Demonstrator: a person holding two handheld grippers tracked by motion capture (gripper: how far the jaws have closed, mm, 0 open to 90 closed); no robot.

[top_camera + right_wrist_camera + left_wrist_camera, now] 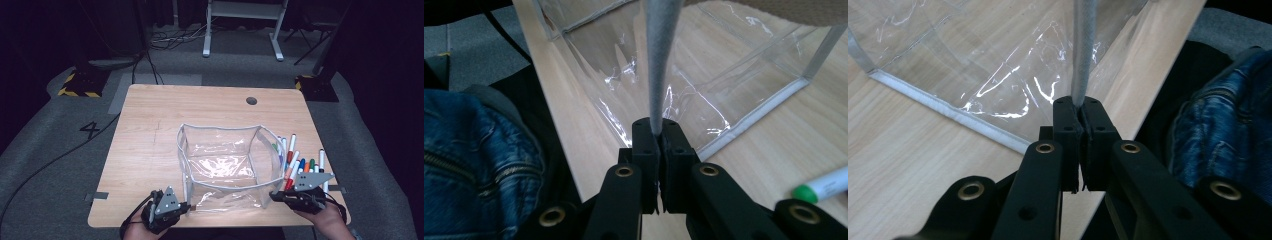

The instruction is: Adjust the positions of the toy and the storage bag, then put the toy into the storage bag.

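Pouch (227,160) of clear, crinkly plastic with grey fabric edging (1083,50) stands open near the front of the wooden surface (150,130), markers (300,162) just beside it. Left claw (186,206) and right claw (276,196) are each clamped on a near corner of that edging. To spread the mouth well, I judge both should pull evenly, keeping the limp film taut without tipping it.

Light falls from above onto my table (150,150), evenly bright, room around it near black. High view soft and low-res, marker (291,145) colours readable. White glare streaks on the clear plastic bag (220,165) in all views. My gripper views: jaws sharp enough but dark, little detail; table grain beyond slightly soft; faint shadows only
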